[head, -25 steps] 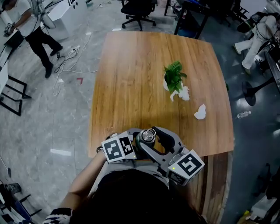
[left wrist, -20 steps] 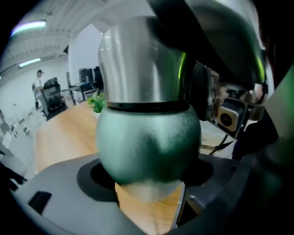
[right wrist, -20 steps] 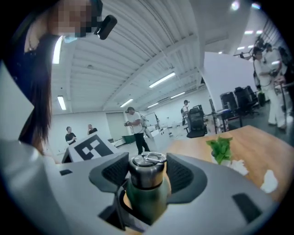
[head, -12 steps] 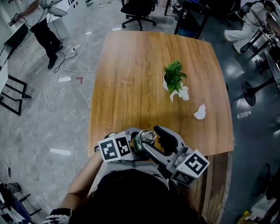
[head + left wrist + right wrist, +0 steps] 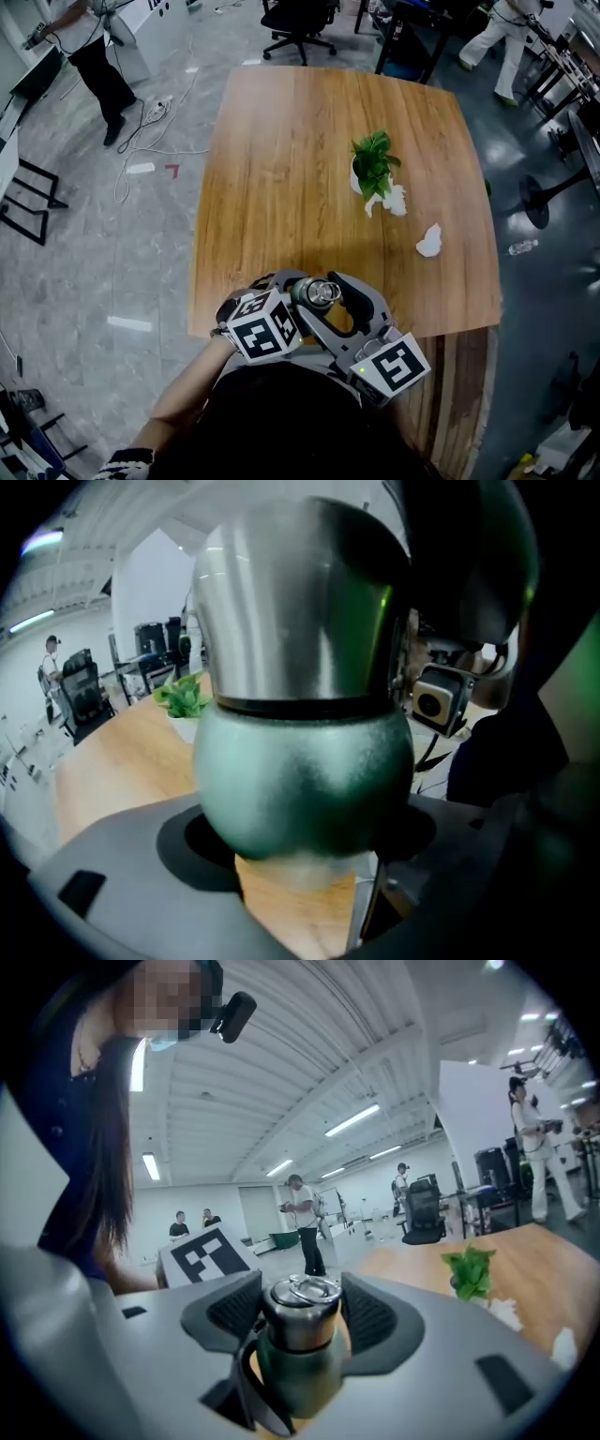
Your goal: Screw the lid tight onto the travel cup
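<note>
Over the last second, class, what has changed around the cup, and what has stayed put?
The right gripper, clamped on the lid, swung its marker cube out rightward, then back. The left gripper rolled slightly while holding the green body of the travel cup. Nothing was let go. Cup, potted plant and white scraps kept their places on the table.

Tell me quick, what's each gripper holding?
Left gripper: closed on the travel cup, around its green body.
Right gripper: closed on the steel lid.
</note>
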`<state>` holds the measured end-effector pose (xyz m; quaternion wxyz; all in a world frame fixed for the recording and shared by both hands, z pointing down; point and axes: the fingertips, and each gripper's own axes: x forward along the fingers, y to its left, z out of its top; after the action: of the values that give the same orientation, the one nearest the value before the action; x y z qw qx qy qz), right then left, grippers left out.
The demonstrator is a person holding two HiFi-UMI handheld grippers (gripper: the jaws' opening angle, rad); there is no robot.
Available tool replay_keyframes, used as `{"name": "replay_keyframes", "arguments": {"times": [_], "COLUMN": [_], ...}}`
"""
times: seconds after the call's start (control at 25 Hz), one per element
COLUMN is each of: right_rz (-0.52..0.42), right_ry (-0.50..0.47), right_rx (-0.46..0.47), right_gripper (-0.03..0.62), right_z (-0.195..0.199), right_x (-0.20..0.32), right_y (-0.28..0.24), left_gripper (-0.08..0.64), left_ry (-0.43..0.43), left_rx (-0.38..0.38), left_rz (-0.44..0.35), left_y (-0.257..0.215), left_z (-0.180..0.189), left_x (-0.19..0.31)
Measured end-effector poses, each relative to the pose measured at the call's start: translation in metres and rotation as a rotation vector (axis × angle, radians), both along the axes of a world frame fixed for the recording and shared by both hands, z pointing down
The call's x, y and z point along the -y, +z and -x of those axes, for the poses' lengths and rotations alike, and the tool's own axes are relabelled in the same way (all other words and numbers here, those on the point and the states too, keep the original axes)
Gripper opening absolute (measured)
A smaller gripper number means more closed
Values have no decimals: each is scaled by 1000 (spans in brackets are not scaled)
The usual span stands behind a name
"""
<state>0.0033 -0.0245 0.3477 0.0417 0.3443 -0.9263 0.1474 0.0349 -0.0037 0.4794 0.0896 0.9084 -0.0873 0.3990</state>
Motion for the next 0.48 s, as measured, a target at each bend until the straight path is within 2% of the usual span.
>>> {"name": "replay_keyframes", "arguments": {"times": [0.16, 0.24, 0.28, 0.36, 0.48], "right_rz": [29, 40, 42, 25, 11], "right_ry": [-164, -207, -207, -174, -53], "right_rx": [41, 44, 35, -2, -15], "right_gripper": [265, 265, 264, 265, 262], "right_z": [6, 8, 8, 7, -4], "right_x": [-15, -17, -15, -11, -4], "right_y": [-6, -7, -7, -5, 4], "left_gripper": [387, 387, 387, 387, 387], "left_ry": [200, 283, 294, 247, 63], "left_rx": [-169, -184, -162, -114, -91], "left_rz": [176, 228, 219, 156, 82], "left_y": [-17, -19, -16, -8, -3], "left_z": [-7, -8, -9, -10, -11], "left_x": [-33, -46, -47, -37, -13]}}
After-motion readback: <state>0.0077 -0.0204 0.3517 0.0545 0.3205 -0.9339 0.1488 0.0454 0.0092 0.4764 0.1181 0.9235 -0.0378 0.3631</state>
